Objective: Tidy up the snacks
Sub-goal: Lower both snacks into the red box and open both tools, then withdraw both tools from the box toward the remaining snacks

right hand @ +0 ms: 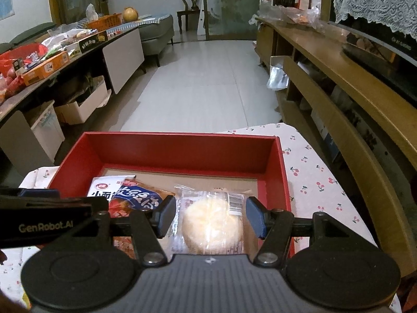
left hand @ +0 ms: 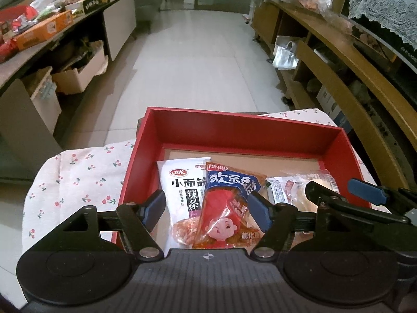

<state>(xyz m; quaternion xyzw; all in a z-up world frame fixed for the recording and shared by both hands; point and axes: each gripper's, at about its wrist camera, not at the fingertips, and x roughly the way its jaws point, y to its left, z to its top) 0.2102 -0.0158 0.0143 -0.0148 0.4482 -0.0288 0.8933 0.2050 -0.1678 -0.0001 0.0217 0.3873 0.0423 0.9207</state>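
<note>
A red box point(left hand: 242, 116) point(right hand: 182, 135) sits on a cherry-print cloth point(left hand: 78, 177). Inside lie a white spicy-strip packet point(left hand: 182, 182), a red and blue cartoon snack packet point(left hand: 229, 208) overlapping it, and a round pale pastry in a clear wrapper point(right hand: 212, 224). My left gripper point(left hand: 207, 208) hovers open over the red and blue packet, its pads clear of it on both sides. My right gripper point(right hand: 210, 217) stands open above the pastry, its pads level with the wrapper's edges but not pressing it. In the left wrist view the right gripper point(left hand: 346, 194) shows at the right, over the box's right side.
A long counter point(left hand: 44, 30) on the left carries orange boxes and mixed snack bags, with white bins point(left hand: 78, 75) beneath. A wooden shelf unit point(left hand: 338, 52) runs along the right. Tiled floor point(left hand: 198, 60) stretches ahead beyond the box.
</note>
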